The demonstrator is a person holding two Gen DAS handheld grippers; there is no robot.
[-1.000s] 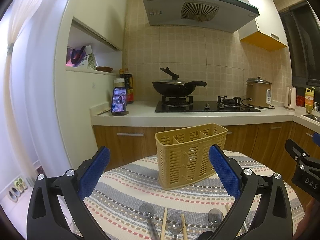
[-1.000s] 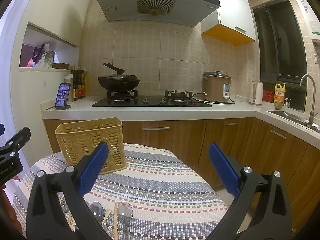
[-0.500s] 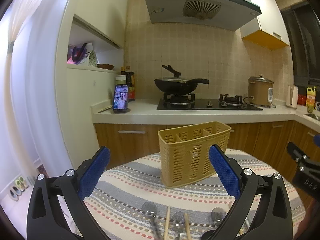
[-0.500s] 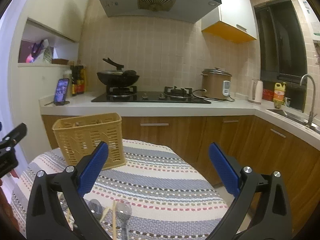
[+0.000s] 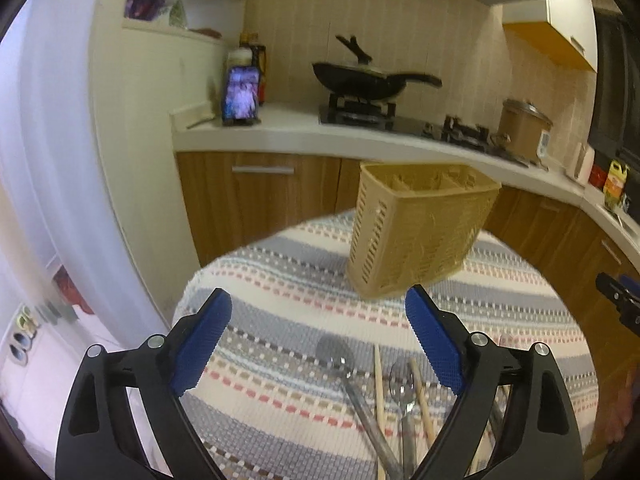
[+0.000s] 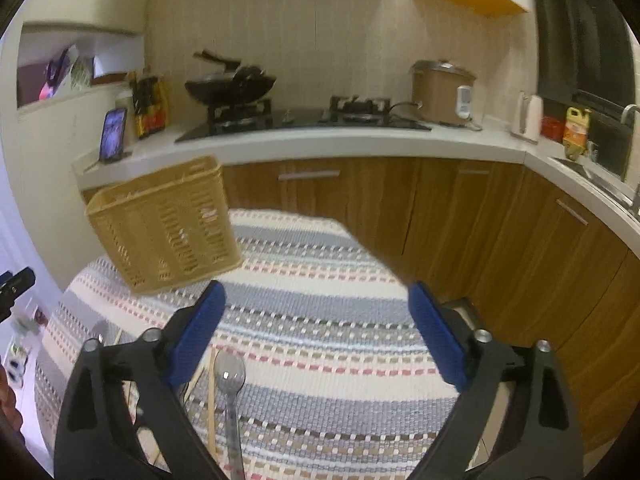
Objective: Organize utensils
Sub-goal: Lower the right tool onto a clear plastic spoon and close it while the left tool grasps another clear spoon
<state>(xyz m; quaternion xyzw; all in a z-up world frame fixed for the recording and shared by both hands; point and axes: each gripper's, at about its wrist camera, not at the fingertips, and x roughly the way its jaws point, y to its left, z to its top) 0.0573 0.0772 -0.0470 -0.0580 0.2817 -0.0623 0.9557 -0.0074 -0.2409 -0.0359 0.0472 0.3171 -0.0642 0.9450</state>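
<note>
The utensils lie in a loose bunch near the front edge of my round table (image 5: pixel 280 280), on its striped cloth: two spoons (image 5: pixel 336 356) and a pair of wooden chopsticks (image 5: pixel 378 384) side by side, handles running toward me. In the right view I also see a clear spoon (image 6: pixel 230 372) with a chopstick (image 6: pixel 211 400) just beside it. The yellow slotted basket (image 5: pixel 416 236) stands upright near the far edge of the table, well apart from the utensils, its divided top showing nothing inside. My left tongs (image 5: pixel 316 340) hang above the front of the table, spread wide with nothing between the blue pads (image 5: pixel 200 344); the spoons lie just below and right of the gap. My right tongs (image 6: pixel 316 336) are spread just as wide over the cloth, gripping nothing, the clear spoon near their left pad. Both views are somewhat blurred.
</note>
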